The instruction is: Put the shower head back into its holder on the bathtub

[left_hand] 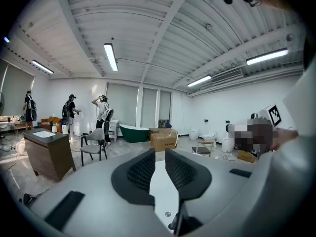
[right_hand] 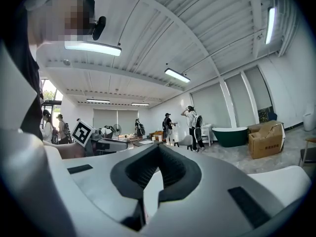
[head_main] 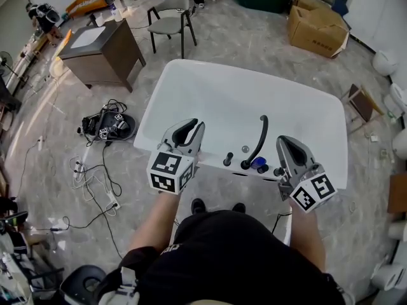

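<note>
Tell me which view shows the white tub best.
Head view: it looks down on nearly the whole white tub, with the black fittings on its near rim. The left gripper view shows only a narrow white strip of it, low in the frame; the right gripper view shows what seems a similar sliver.

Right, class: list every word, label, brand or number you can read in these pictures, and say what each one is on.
No text is clear enough to quote.
Cardboard box: red print on its side, too blurred to read.
Marker cubes: black-and-white square patterns only, not writing.
Nothing else shows readable print.
</note>
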Action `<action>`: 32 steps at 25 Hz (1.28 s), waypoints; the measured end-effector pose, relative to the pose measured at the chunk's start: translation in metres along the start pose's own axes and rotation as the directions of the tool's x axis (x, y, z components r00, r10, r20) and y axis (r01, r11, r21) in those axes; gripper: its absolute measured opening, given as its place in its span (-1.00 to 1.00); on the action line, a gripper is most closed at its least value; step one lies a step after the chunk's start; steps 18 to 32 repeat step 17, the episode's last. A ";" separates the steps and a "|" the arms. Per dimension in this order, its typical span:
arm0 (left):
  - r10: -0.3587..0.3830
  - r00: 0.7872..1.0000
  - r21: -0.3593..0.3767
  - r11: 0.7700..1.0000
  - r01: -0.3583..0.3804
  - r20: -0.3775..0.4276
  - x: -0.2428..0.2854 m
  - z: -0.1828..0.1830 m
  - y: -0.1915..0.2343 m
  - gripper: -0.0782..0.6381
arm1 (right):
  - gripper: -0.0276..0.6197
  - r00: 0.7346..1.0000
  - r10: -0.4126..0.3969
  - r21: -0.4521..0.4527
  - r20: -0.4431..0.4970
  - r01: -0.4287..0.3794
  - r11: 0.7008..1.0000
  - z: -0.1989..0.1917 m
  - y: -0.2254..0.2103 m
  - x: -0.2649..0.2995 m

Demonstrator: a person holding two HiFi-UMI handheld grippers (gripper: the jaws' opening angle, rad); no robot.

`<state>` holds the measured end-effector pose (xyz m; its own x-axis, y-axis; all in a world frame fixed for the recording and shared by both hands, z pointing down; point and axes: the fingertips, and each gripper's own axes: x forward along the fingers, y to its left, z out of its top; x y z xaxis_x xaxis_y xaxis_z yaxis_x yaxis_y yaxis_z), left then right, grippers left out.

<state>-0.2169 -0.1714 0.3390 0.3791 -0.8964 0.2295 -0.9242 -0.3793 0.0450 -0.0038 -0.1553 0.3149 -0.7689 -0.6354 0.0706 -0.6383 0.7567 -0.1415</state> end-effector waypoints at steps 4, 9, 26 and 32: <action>-0.006 1.000 -0.018 1.000 0.006 0.008 0.002 0.000 -0.001 -0.60 | -0.88 1.000 0.003 -0.001 0.000 -0.003 1.000 -0.001 0.001 0.001; -0.014 1.000 -0.057 0.998 0.015 0.019 -0.001 0.003 0.003 -0.64 | -0.88 1.000 0.004 0.007 0.000 -0.004 1.000 -0.004 -0.001 -0.002; -0.005 1.000 -0.060 0.998 0.005 0.012 -0.001 0.007 0.003 -0.64 | -0.88 1.000 0.004 0.015 -0.003 -0.004 1.000 -0.002 -0.005 -0.005; -0.005 1.000 -0.060 0.998 0.005 0.012 -0.001 0.007 0.003 -0.64 | -0.88 1.000 0.004 0.015 -0.003 -0.004 1.000 -0.002 -0.005 -0.005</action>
